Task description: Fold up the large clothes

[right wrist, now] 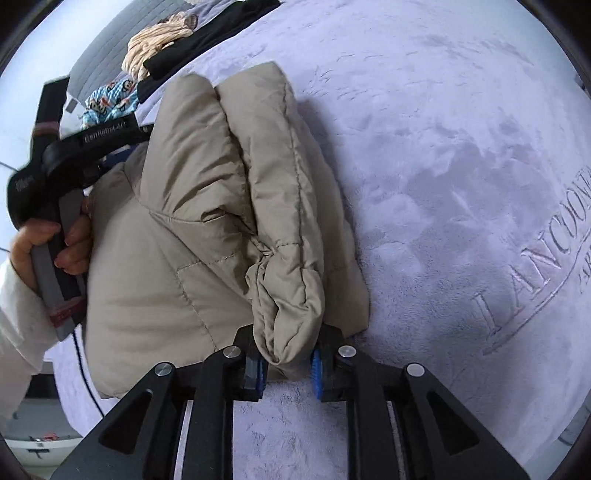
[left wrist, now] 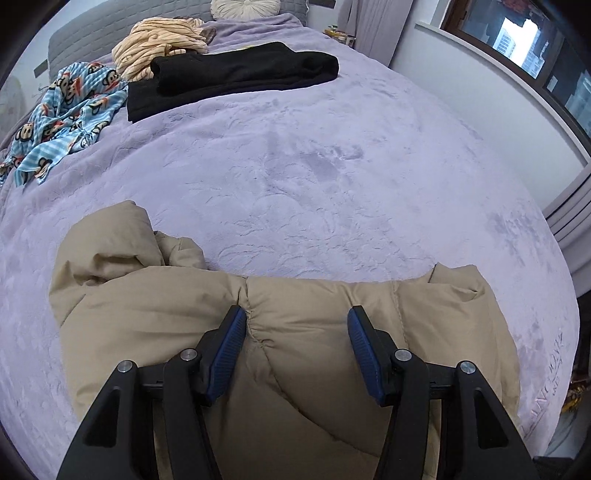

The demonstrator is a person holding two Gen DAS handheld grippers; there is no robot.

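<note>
A puffy beige jacket [left wrist: 295, 332] lies bunched on the lilac bed cover [left wrist: 295, 166] near its front edge. My left gripper [left wrist: 297, 332] hovers just over the jacket's middle, open, its blue pads [left wrist: 229, 350] apart and not pressing the fabric. In the right wrist view the jacket [right wrist: 184, 221] lies folded over itself, with a sleeve [right wrist: 288, 295] running down to me. My right gripper [right wrist: 290, 369] is shut on the sleeve's end, fabric pinched between its blue pads [right wrist: 316, 373]. A person's hand [right wrist: 74, 236] holds the left gripper's handle at the jacket's left side.
Folded black clothes [left wrist: 236, 77] lie at the far side of the bed, with a peach striped blanket [left wrist: 159, 44] and a blue monkey-print cloth [left wrist: 66, 118] beside them. A round cushion [left wrist: 245, 7] sits at the headboard. A window [left wrist: 535, 48] and wall run along the right.
</note>
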